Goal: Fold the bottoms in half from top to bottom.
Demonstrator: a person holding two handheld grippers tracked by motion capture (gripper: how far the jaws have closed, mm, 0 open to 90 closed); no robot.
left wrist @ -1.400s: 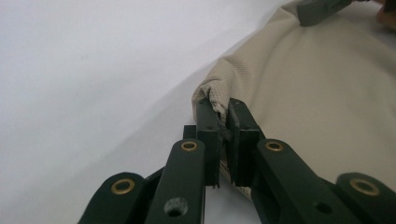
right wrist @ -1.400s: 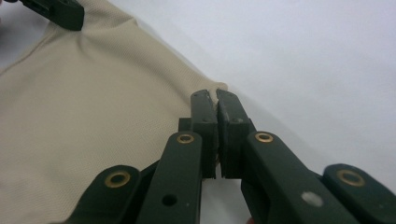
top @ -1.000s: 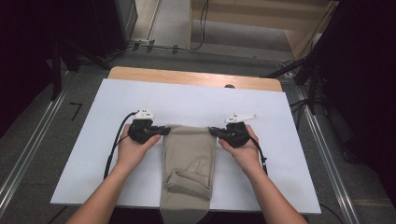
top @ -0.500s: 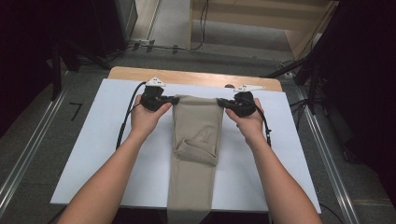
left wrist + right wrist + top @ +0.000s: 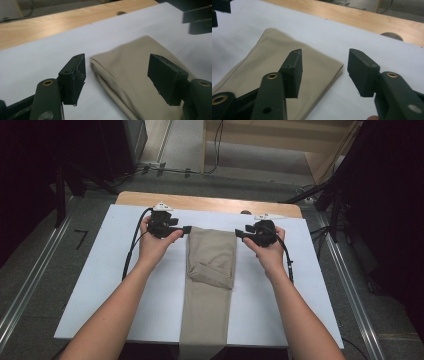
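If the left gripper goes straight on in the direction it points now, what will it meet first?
Most likely the folded tan cloth: the left gripper, its jaws just opened and empty, points at the cloth's near corner. Height is unclear, so it may pass just above, toward the right gripper.

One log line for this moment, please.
left gripper: open, just released | right gripper: open, just released | khaki cloth: folded, flat on white board

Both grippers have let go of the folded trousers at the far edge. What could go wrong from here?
1. The left gripper and right gripper, jaws just opened, sit close beside the trousers; drawing back could snag a corner and undo the fold.
2. The folded-over end lies slightly skewed, so the next fold may come out crooked.
3. The near end hangs past the white sheet and might drag the cloth back.
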